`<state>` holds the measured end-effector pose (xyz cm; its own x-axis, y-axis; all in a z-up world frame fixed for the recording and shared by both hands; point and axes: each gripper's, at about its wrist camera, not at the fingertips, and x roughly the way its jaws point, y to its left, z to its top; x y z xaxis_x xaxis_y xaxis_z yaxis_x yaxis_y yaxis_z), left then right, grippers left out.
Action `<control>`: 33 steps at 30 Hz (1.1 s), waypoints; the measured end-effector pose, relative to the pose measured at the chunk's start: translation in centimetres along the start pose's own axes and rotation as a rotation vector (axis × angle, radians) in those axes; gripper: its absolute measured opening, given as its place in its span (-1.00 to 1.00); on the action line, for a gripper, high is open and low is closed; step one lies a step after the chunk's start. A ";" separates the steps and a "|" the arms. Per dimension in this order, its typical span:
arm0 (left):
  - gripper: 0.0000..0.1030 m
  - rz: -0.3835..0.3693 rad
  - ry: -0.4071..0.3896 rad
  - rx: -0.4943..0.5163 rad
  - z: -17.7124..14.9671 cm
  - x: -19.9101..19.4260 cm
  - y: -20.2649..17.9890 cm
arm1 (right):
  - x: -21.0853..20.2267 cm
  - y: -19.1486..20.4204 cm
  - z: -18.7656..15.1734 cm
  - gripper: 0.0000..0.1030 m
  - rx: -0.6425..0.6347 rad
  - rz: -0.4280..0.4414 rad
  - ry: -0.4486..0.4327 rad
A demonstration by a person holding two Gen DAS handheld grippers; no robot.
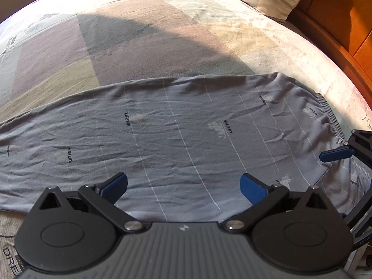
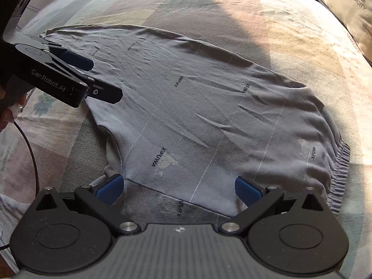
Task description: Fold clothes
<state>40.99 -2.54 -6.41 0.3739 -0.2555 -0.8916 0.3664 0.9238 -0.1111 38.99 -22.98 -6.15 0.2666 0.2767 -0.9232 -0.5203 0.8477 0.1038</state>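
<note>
Sunlit bed [image 1: 162, 34] carries grey trousers [image 1: 176, 134] along its near edge, one leg laid over the other, waistband [image 2: 341, 169] rightward. Lengthwise halving looks done; crosswise folds remain. Left gripper [image 1: 183, 186] and right gripper [image 2: 179, 188] hover, jaws apart, holding nothing.

Matt, creased grey cloth trousers [image 1: 176, 139]

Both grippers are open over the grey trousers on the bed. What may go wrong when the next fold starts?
1. The grey printed trousers lie doubled; the right gripper, open at the near edge, may pinch only the top layer.
2. The cloth shows creases; folding now may press them in.
3. The left gripper hovers open mid-fabric, so a grab there might bunch the cloth on the soft patterned bedsheet.
</note>
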 end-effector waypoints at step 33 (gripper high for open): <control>0.99 -0.036 0.024 0.148 -3.9 -4.0 -2.5 | 1.8 -0.8 -2.3 1.00 -0.044 -0.123 0.048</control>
<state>35.25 -2.69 -4.24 0.3387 -0.2794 -0.8984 0.5018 0.8614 -0.0787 38.02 -24.19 -8.76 0.2923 0.1490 -0.9446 -0.5213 0.8530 -0.0267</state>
